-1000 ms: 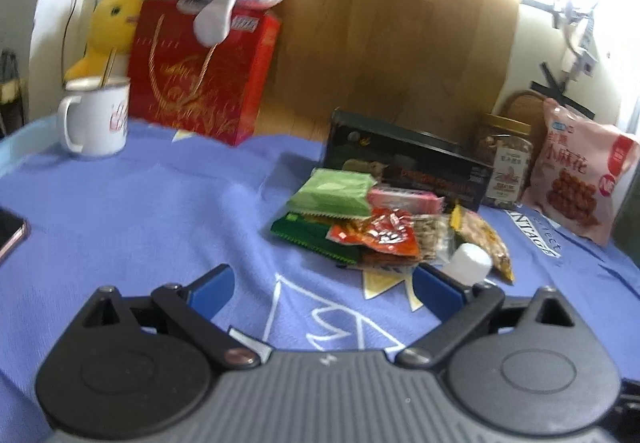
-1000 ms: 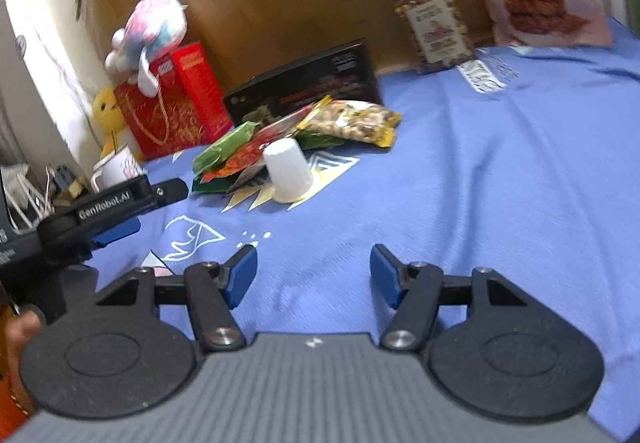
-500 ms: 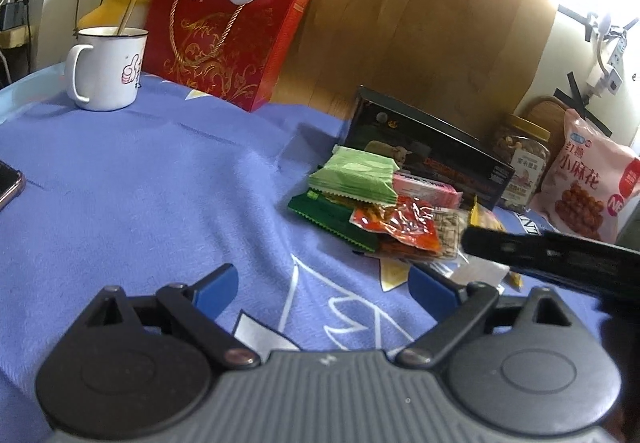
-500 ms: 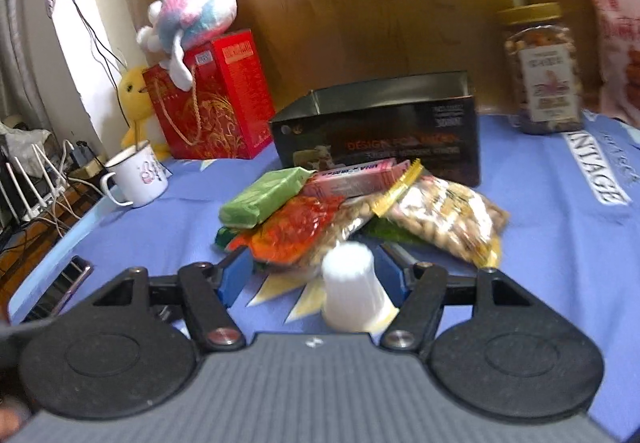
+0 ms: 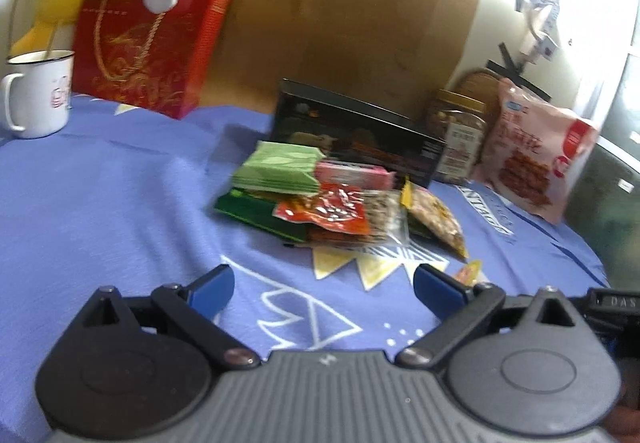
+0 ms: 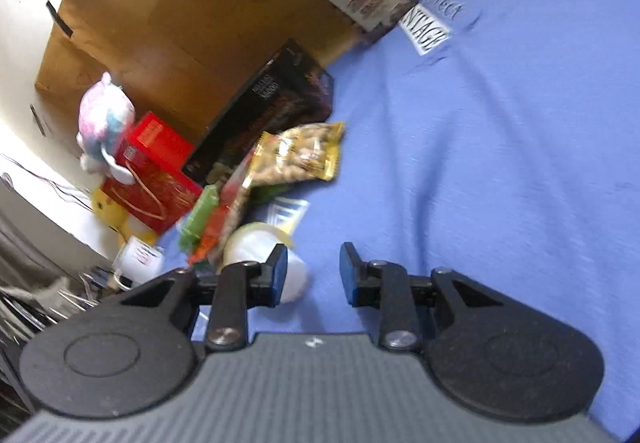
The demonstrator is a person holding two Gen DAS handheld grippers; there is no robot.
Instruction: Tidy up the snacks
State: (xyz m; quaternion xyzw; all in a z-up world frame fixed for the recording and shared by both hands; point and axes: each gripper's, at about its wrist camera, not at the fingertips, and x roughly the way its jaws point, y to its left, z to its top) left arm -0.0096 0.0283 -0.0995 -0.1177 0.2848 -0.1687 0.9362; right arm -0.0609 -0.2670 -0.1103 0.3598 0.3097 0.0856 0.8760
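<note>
A pile of snack packets [image 5: 332, 203] lies on the blue cloth, with a green one [image 5: 280, 169] on top and a peanut bag [image 6: 300, 155] at its right end. Behind the pile stands an open black box [image 5: 352, 139]. My left gripper [image 5: 324, 289] hovers open short of the pile, with nothing between its fingers. My right gripper [image 6: 312, 275] is rolled to one side and its jaws are closing. A small white cup [image 6: 260, 247] lies tilted against its left finger [image 6: 278, 275]. The right finger does not touch the cup, and blue cloth shows in the gap.
A nut jar [image 5: 460, 139] and a pink snack bag [image 5: 532, 163] stand at the back right. At the back left are a red gift box [image 5: 148, 43] with plush toys and a white mug [image 5: 40, 91]. A small orange sachet [image 5: 468, 271] lies near my left gripper's right finger.
My right gripper has swung in to the cup, rolled over and narrowed its jaws. The cup has left its upright spot by the pile and no longer shows in the left wrist view.
</note>
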